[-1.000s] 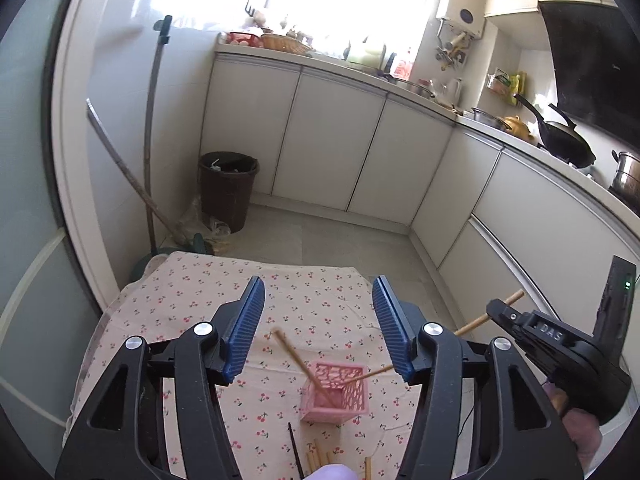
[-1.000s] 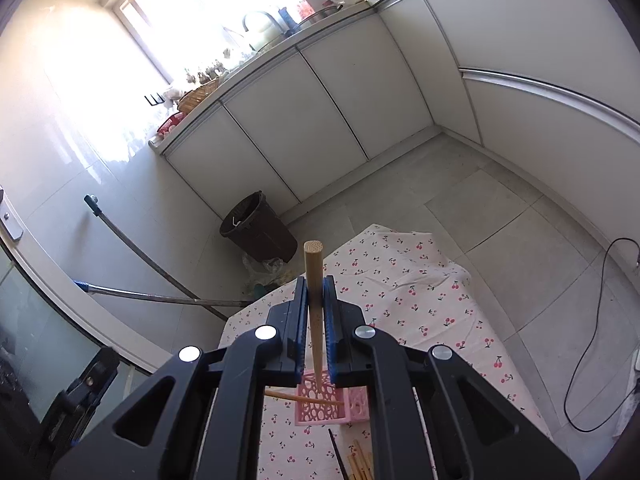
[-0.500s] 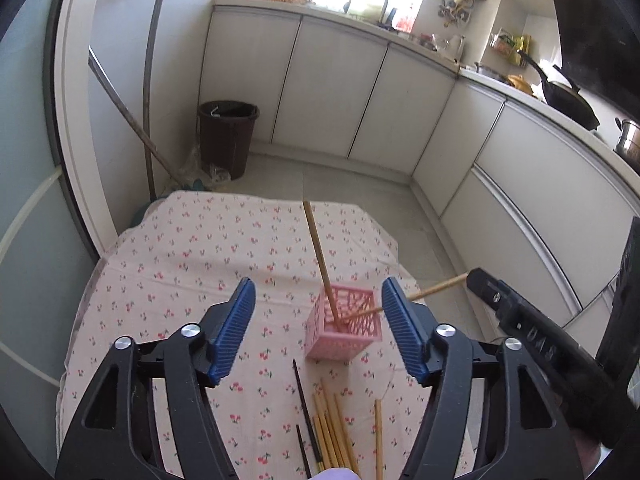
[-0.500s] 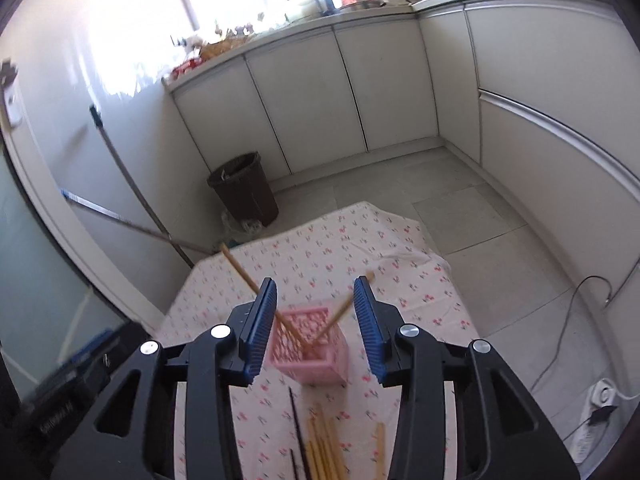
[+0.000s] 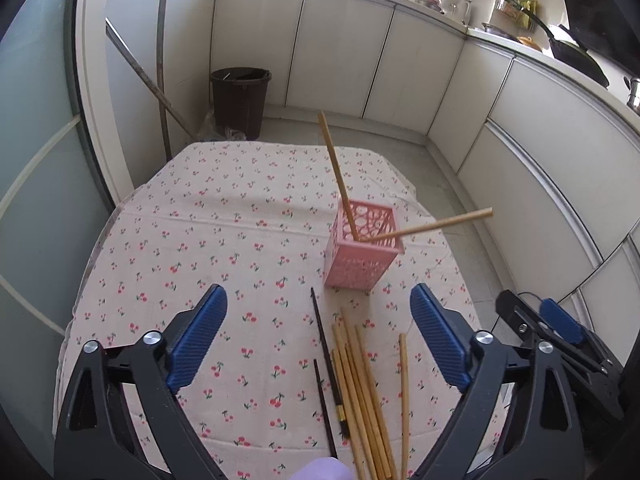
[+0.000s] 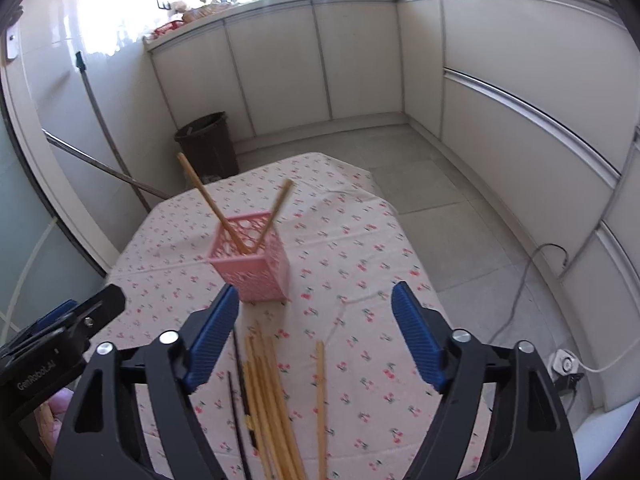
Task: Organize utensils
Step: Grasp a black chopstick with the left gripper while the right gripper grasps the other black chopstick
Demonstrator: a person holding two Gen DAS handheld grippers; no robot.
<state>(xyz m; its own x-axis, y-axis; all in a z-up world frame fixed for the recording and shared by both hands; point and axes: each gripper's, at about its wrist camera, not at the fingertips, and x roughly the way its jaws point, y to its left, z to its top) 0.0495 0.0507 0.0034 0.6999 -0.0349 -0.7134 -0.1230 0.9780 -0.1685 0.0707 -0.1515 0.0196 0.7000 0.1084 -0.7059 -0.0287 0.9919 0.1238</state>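
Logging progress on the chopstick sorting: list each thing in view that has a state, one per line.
Left gripper: open, empty, just widened.
Right gripper: open, empty, just widened.
Pink holder: upright, two wooden chopsticks leaning inside.
Loose wooden chopsticks: flat on tablecloth.
Black chopsticks: flat beside them.
Bin: lidless.

White kitchen cabinets (image 5: 340,44) line two walls above a grey tiled floor (image 6: 460,216) (a dark waste bin (image 5: 240,100) stands in the corner), sunlit.
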